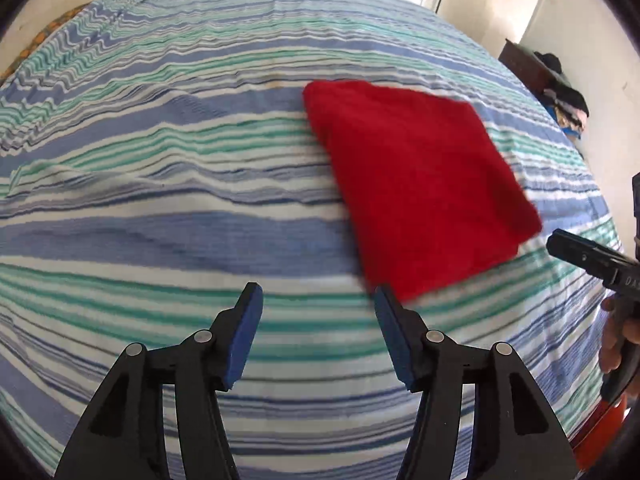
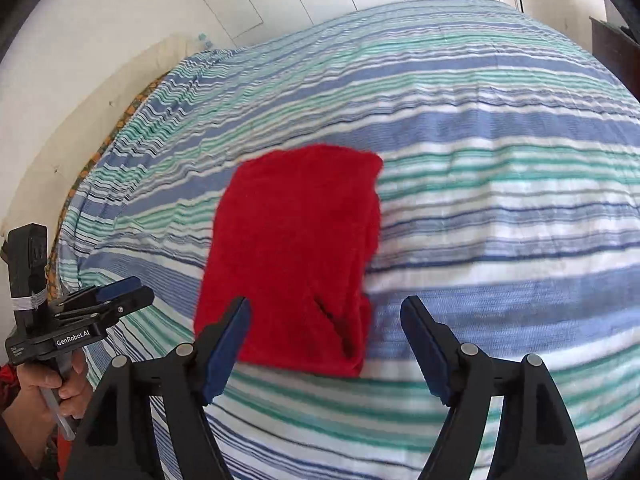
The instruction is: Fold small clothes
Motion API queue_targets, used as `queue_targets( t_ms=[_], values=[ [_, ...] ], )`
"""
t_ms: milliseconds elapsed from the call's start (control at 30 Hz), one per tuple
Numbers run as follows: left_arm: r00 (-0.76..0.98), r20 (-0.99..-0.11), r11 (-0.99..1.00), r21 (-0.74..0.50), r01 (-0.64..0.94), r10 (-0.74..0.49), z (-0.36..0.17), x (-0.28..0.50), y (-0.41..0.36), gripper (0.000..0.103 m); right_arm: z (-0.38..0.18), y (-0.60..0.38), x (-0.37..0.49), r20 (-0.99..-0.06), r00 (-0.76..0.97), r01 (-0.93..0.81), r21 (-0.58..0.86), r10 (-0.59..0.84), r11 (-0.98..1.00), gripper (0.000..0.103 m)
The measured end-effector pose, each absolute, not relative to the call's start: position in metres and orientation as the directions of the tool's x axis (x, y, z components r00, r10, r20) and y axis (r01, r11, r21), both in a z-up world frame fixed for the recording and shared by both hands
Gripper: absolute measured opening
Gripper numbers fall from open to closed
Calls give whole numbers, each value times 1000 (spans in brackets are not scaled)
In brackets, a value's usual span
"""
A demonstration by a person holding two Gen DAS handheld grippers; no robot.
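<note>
A: Nearest item, left wrist view: left gripper (image 1: pixel 318 300), bottom centre of frame. Jaws apart, blue pads (image 1: pixel 250 332) bare, nothing btwn them. Confirm?

B: Confirmed. Only striped bedsheet (image 1: pixel 160 220) shows in the gap. Right-hand pad tip sits just beside the near corner of the red cloth (image 1: pixel 416 184); contact can't be told, edge is blurred.

A: Cloth position, same view?

B: Centre-right of frame, lying on the sheet, folded to a rough four-sided shape, one corner toward the gripper, far corner toward upper centre.

A: Right wrist view, nearest item?

B: Right gripper (image 2: pixel 326 314), bottom centre. Jaws apart, wider than the left. Pads not pressing on anything. Near edge of the red cloth (image 2: pixel 292 248) lies in the gap, toward the left-hand finger, which overlaps the cloth's lower left corner in frame. A layered fold edge shows along the cloth's right side.

A: Outward from there?

B: Cloth sits centre-left of frame on the sheet (image 2: pixel 500 200). Lower left: the other gripper (image 2: pixel 120 292) seen side-on, held by a hand (image 2: pixel 56 388), well clear of the cloth. In the left view, right edge, the right unit's body (image 1: pixel 592 260) and a hand (image 1: pixel 618 336) appear.

A: Background?

B: White panelled wall (image 2: pixel 120 8) upper left; dark clothes pile (image 1: pixel 564 96) upper right in left view.
</note>
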State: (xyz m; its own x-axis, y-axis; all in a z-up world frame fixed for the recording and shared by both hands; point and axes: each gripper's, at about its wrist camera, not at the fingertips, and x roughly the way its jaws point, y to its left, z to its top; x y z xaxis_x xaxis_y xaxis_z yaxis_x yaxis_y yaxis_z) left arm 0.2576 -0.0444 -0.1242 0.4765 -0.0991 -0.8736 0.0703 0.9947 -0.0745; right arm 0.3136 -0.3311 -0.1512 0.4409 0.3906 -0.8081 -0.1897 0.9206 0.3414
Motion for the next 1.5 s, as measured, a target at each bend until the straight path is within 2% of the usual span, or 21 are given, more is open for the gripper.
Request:
queue_targets(
  t_ms=[100,167,200,233,300,400,567,767,1000,1067,1300,1500],
  values=[
    [477,-879,996,30,84,-14,-131,204,-46,77,-164,-347,247,-841,423,-154,302,339,941,81],
    [489,-871,989,112,92,53,-124,178,-52,83,-162,-349,206,-847,431,-139,277,310,951,90],
    [502,-861,985,146,89,83,-117,167,-54,88,-157,-347,188,-846,440,-134,271,302,953,91],
    [519,-848,982,170,84,103,-110,156,-55,96,-151,-343,172,-842,451,-133,264,296,955,92],
    [563,-820,983,171,62,107,-92,139,-53,102,-135,-330,144,-836,476,-145,231,272,962,97],
    [585,-806,990,138,33,93,-69,124,-45,102,-111,-310,117,-837,508,-159,141,203,977,98],
    [619,-766,978,209,-14,172,-43,108,-37,102,-78,-290,94,-823,549,-178,59,149,982,98],
    [604,-786,989,141,-32,132,-29,93,-26,102,-54,-276,82,-813,572,-189,3,112,982,98],
    [552,-828,994,99,-33,101,-27,84,-21,102,-38,-259,67,-815,566,-222,-9,121,975,98],
    [533,-842,995,99,-4,86,-29,79,-22,102,-36,-255,63,-819,560,-232,-12,123,973,101],
    [495,-864,987,145,74,90,-31,49,-19,102,-30,-254,44,-843,526,-239,-16,115,971,102],
    [475,-880,990,89,107,28,-30,26,-17,102,-30,-248,26,-873,469,-260,7,133,965,102]
  ],
)
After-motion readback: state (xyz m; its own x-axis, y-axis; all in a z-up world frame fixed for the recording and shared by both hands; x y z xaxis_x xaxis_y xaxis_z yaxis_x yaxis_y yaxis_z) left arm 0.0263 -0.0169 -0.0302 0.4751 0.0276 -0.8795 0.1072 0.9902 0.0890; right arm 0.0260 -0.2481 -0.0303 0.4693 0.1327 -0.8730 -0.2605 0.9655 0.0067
